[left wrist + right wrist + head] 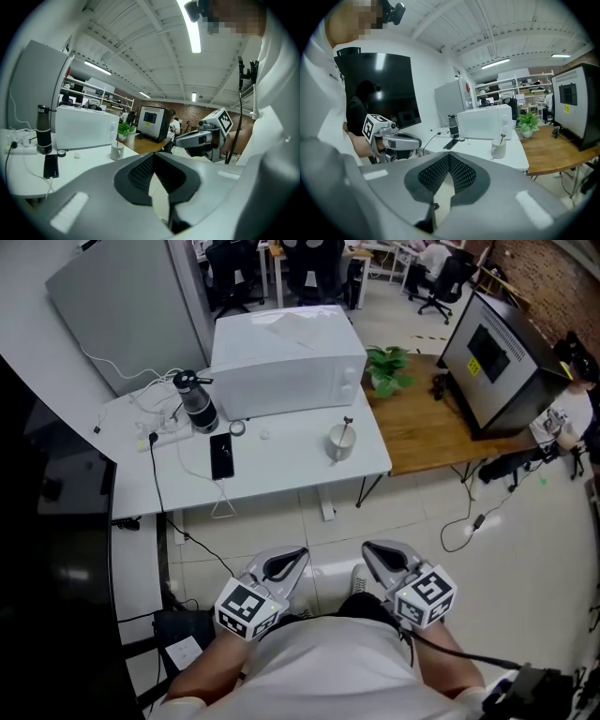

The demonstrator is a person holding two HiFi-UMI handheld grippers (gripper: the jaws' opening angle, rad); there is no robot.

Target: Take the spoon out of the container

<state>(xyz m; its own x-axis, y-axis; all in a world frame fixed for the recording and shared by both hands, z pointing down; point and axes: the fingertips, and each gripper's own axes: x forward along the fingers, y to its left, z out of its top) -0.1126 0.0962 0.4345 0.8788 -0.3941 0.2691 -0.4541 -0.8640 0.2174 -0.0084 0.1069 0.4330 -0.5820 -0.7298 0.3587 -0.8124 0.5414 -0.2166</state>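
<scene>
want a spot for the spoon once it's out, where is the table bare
Bare: the front strip of the white table between phone and mug. Crowded: the left rear corner, with bottle, power strip and cables; the microwave fills the back.

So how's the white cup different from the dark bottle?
The cup is white, short and open, with a spoon in it; the bottle is dark, taller and capped. On the table the cup stands toward the right, the bottle toward the left. Both stand upright.
</scene>
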